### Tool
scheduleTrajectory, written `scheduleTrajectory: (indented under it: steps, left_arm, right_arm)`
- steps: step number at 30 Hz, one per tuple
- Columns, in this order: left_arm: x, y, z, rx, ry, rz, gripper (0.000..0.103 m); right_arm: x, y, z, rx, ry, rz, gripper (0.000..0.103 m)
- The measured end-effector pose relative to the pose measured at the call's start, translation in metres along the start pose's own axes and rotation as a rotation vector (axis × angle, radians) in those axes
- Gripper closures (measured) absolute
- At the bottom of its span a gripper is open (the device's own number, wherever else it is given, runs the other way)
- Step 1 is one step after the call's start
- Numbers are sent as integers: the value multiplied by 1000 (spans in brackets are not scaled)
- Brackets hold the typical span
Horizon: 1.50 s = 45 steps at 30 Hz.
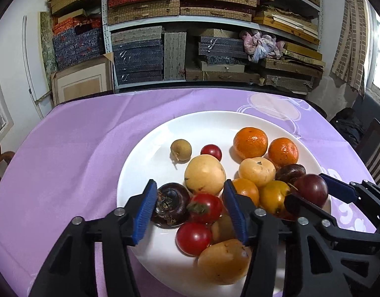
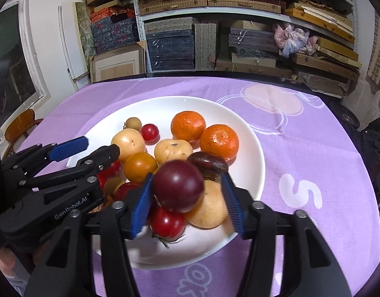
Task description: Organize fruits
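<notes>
**Both grippers over the fruit plate**

From the left gripper's camera: a white plate point(image 1: 140, 163) sits on a purple tablecloth point(image 1: 73, 153), heaped with fruit. The left gripper point(image 1: 190, 208) hangs low over the near edge, its jaws about half open. Between the blue pads point(image 1: 145, 210) lie a dark purple fruit point(image 1: 170, 204), close against the left pad, and a red tomato point(image 1: 206, 208); whether the pad presses the dark fruit I cannot tell. A second tomato point(image 1: 193, 237) lies at 6 o'clock from the first. Two tangerines point(image 1: 250, 142) sit at the plate's 1 o'clock, a small brown fruit point(image 1: 181, 151) at its 11 o'clock, and a pale yellow fruit point(image 1: 204, 174) near the middle. The right gripper point(image 1: 311, 193) comes in at 3 o'clock with a plum point(image 1: 311, 190) between its fingers.

From the right gripper's camera: the right gripper point(image 2: 187, 198) stands about half open too. The plum point(image 2: 178, 189) fills most of the gap, against the left pad point(image 2: 140, 205), clear of the right one, and sits atop a tomato point(image 2: 167, 221) and a tan fruit point(image 2: 209, 209). The left gripper point(image 2: 100, 148) reaches in from 9 o'clock. Shelves of boxes point(image 2: 170, 49) line the far wall.
</notes>
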<state>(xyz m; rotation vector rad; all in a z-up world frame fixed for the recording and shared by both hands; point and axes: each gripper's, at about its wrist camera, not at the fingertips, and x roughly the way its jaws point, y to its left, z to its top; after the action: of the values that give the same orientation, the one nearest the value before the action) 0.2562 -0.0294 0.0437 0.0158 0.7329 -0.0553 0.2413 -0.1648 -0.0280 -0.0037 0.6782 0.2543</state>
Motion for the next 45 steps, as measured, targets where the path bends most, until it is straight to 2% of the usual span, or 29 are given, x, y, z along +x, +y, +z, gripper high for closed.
scheduleTrajectory:
  steps: [1,11,14,16,18,19,22,24,30,34,40,43,45]
  left_arm:
    - [0,3,-1,-7,1,1,41]
    - [-22,15,-9,-18,9,9,41]
    - [-38,21,-16,-29,3,10,40]
    - [-50,24,-23,-36,-2,14,40]
    - [-63,26,-31,-44,-3,14,36]
    - [-70,27,-36,-48,-7,19,28]
    - [-88,25,-48,-40,-30,39,23]
    - [-97,23,-57,-30,-36,43,19]
    - [-114,17,-72,-13,-44,34,14]
    - [-117,19,-75,-26,-48,42,3]
    - [-113,20,-75,-17,-23,59,3]
    - [-110,19,-76,-2,-7,98,3]
    - [-110,20,-77,4,-6,92,3]
  right_arm:
    - [-2,0,-1,-3,-8,-2,36]
    - [-41,10,-9,-25,-78,-4,31]
    - [-58,12,-16,-23,-101,-4,28]
    - [-71,14,-23,-18,-118,-5,21]
    - [-83,17,-32,-22,-125,-6,21]
    - [-88,19,-36,-23,-125,-8,19]
    - [-101,24,-51,-20,-135,-14,10]
    - [-107,29,-61,-22,-143,-21,10]
    - [-116,36,-78,-27,-144,-40,5]
    - [-114,32,-82,-8,-134,-86,4]
    - [-111,23,-82,20,-120,-124,4]
    - [-110,24,-83,13,-122,-163,4]
    - [-108,25,-83,-1,-122,-183,4]
